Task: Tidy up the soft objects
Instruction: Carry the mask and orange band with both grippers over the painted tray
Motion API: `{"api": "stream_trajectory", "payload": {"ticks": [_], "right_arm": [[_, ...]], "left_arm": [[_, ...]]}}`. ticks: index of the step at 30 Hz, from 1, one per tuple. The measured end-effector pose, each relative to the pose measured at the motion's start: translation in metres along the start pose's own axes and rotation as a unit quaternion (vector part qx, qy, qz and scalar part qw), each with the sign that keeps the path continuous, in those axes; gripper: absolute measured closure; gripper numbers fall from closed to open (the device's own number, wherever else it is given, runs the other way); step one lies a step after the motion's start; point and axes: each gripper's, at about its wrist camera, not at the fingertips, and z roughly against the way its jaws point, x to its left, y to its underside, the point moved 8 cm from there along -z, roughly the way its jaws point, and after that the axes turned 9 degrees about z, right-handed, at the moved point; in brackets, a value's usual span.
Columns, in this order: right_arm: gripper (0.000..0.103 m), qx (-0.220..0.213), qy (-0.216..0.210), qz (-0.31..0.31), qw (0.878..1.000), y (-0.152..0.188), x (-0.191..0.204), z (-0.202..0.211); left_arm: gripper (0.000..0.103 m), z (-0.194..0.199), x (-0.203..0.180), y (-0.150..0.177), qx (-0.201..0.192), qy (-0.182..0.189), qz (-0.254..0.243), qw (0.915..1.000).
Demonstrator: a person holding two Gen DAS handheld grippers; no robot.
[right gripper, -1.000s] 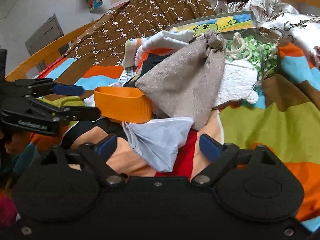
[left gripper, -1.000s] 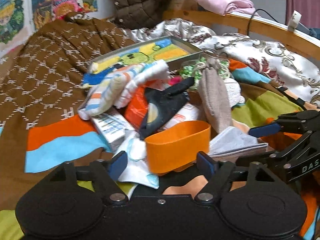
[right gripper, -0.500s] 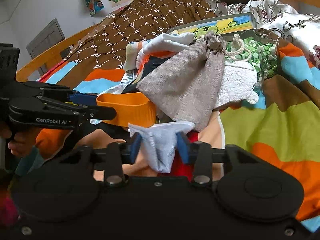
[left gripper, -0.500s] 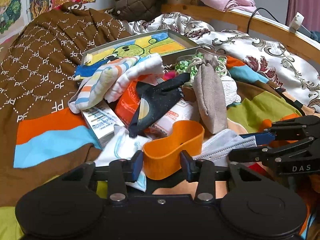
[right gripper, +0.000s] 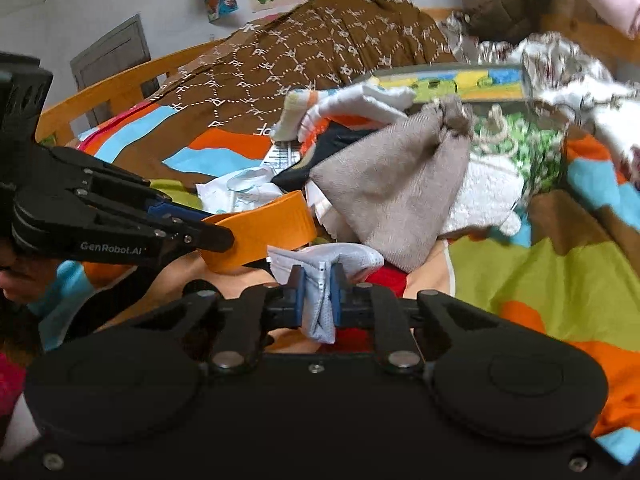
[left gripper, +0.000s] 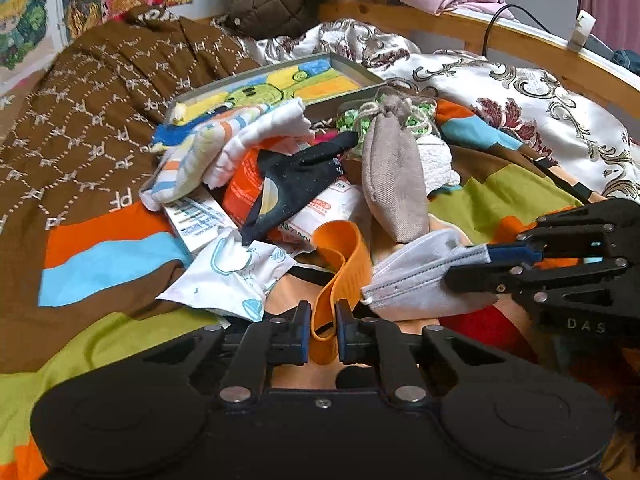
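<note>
An orange soft band [left gripper: 340,256] lies at the near edge of the pile on the bed. My left gripper [left gripper: 323,326] has its jaws closing, and the pads pinch the band flat; the right wrist view shows the same grip, left gripper [right gripper: 216,234] on band [right gripper: 268,224]. Just to the right lies a pale grey face mask [left gripper: 416,276]. My right gripper [right gripper: 318,298] is closing on a fold of the mask [right gripper: 352,258], pads pressed against it. From the left wrist view the right gripper [left gripper: 494,264] comes in from the right.
Behind them sit a grey drawstring pouch [left gripper: 394,184], a black cloth [left gripper: 296,188], a striped white cloth [left gripper: 224,148], white packets [left gripper: 228,276] and a shallow picture box [left gripper: 272,88]. A wooden bed rail [left gripper: 520,40] runs along the back right. A hand [right gripper: 16,280] holds the left gripper.
Both grippers went from wide open to pinched. The left one squeezed the round orange band flat. The right one closed on the mask's fold.
</note>
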Motion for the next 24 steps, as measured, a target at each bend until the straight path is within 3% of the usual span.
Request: {"api": "stream_trajectory", "payload": {"ticks": [6, 12, 18, 24], "right_arm": [[0.097, -0.042, 0.034, 0.028, 0.998, -0.014, 0.009, 0.031], [0.097, -0.107, 0.059, 0.032, 0.992, -0.033, 0.009, 0.059], [0.097, -0.15, 0.071, 0.03, 0.986, -0.059, -0.002, 0.068], [0.097, -0.178, 0.088, 0.035, 0.979, -0.121, -0.031, 0.052]], "left_arm": [[0.092, 0.031, -0.013, -0.006, -0.025, -0.009, -0.011, 0.9996], [0.092, 0.061, -0.016, -0.035, -0.055, -0.015, -0.01, 0.9983], [0.092, 0.083, -0.011, -0.091, -0.059, -0.023, -0.037, 0.9973], [0.092, 0.068, 0.003, -0.163, -0.065, -0.018, -0.055, 0.9962]]}}
